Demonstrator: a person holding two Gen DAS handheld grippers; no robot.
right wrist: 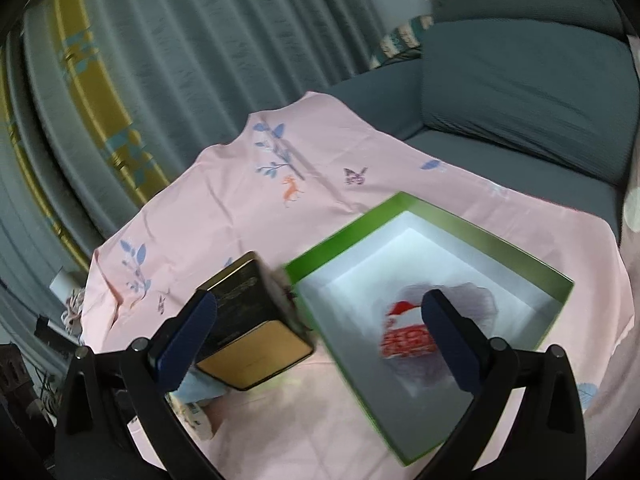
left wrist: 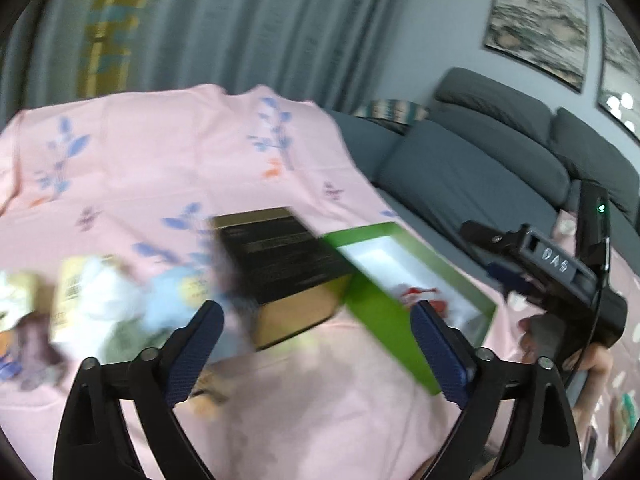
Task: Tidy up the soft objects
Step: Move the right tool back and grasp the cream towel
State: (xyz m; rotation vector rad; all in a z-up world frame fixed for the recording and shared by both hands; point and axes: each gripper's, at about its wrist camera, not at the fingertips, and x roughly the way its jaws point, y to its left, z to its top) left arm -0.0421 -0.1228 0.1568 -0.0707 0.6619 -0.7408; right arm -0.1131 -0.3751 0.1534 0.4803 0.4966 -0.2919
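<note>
**Both claws spread wide over the pink cloth**

Left gripper (left wrist: 316,354) with blue-padded black fingers, low centre of the left wrist view: spread wide, nothing between the pads. Just beyond, at mid-frame, a black and gold rectangular tin (left wrist: 286,270) lying on the pink printed cloth (left wrist: 168,164). To its right, touching or nearly so, a shallow green cardboard box with white inside (left wrist: 376,320). At lower left of the frame, a blurred heap of small soft items in white, pale blue and brownish purple (left wrist: 100,300), beside the tin.

Right gripper (right wrist: 320,338), low centre of the right wrist view: likewise wide apart and empty. Past the right finger, inside the green box, a flat grey cloth piece with a red and white print (right wrist: 416,334) on the white floor. Behind the left finger, the tin. At upper right, a dark grey cushioned sofa (right wrist: 520,92); at upper left, grey-green pleated curtains (right wrist: 200,40).
</note>
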